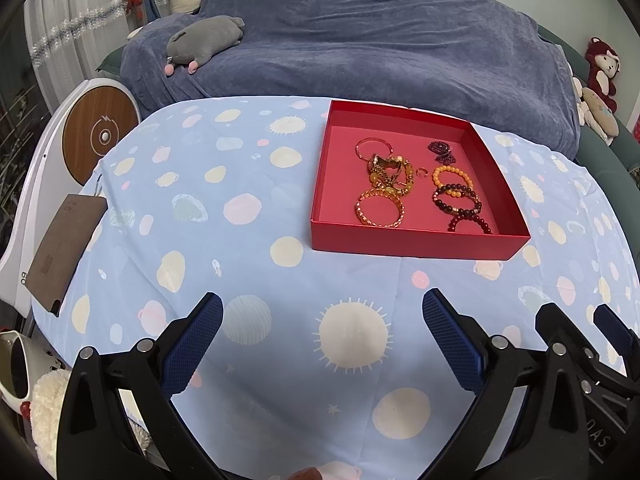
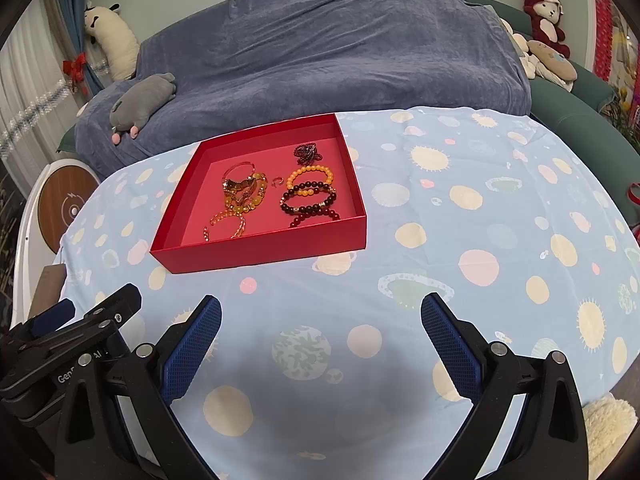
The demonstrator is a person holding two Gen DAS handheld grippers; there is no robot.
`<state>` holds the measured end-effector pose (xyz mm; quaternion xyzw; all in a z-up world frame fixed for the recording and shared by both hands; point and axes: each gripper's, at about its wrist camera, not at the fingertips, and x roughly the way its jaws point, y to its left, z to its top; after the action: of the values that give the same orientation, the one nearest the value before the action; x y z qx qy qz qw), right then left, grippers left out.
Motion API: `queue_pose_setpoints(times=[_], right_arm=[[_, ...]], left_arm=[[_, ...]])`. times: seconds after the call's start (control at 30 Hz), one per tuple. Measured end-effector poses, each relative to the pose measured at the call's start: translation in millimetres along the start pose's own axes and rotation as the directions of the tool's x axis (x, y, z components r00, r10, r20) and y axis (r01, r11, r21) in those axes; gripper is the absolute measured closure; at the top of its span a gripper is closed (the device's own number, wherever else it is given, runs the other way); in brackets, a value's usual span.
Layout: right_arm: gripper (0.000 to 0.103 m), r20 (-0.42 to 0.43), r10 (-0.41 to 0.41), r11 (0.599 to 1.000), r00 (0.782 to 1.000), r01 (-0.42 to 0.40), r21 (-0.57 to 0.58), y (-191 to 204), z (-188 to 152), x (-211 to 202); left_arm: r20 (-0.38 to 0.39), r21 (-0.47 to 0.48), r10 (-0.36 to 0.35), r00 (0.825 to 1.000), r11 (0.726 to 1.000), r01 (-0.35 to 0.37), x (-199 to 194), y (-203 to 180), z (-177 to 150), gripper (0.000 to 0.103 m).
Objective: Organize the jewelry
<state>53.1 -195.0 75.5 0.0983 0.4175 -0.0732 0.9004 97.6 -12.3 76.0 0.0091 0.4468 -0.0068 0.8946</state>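
Both my left gripper point(image 1: 322, 312) and right gripper point(image 2: 321, 314) are spread wide, empty. The shallow red cardboard box point(image 1: 416, 242) of beaded bracelets point(image 1: 456, 196) sits at one o'clock from my left; "Gen" shows on the left gripper's body.

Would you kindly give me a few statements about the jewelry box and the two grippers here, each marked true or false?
1. The left hand-held gripper is open and holds nothing. True.
2. The red box has a lid on it. False: it is open, with the jewelry in view.
3. The orange bead bracelet lies inside the box. True.
4. The right hand-held gripper grips a bracelet. False: it is open and empty, short of the box.
5. The gray plush toy sits on the tablecloth. False: it lies on the blue cover behind.
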Motion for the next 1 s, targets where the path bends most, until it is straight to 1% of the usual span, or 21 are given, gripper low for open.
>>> queue_pose_setpoints(times=[0.43,0.8,1.0], right_arm=[[0.006,-0.007,0.000,1.000,1.000,-0.001,-0.007,3.0,0.5,-0.5],[0.006,-0.010,0.000,1.000,1.000,0.000,-0.005,2.3,0.3,0.3],[0.006,-0.012,0.003,1.000,1.000,-0.003,-0.003,1.4,-0.3,1.3]], left_arm=[[0.003,-0.008,-0.006,1.000,1.000,0.006,0.4,0.3,-0.9,0.007],[0.002,0.008,-0.010,1.000,1.000,0.010,3.1,-1.4,1.3,0.008],[-0.011,0.007,-0.008,1.000,1.000,0.008,6.5,-1.4,2.1,0.008]])
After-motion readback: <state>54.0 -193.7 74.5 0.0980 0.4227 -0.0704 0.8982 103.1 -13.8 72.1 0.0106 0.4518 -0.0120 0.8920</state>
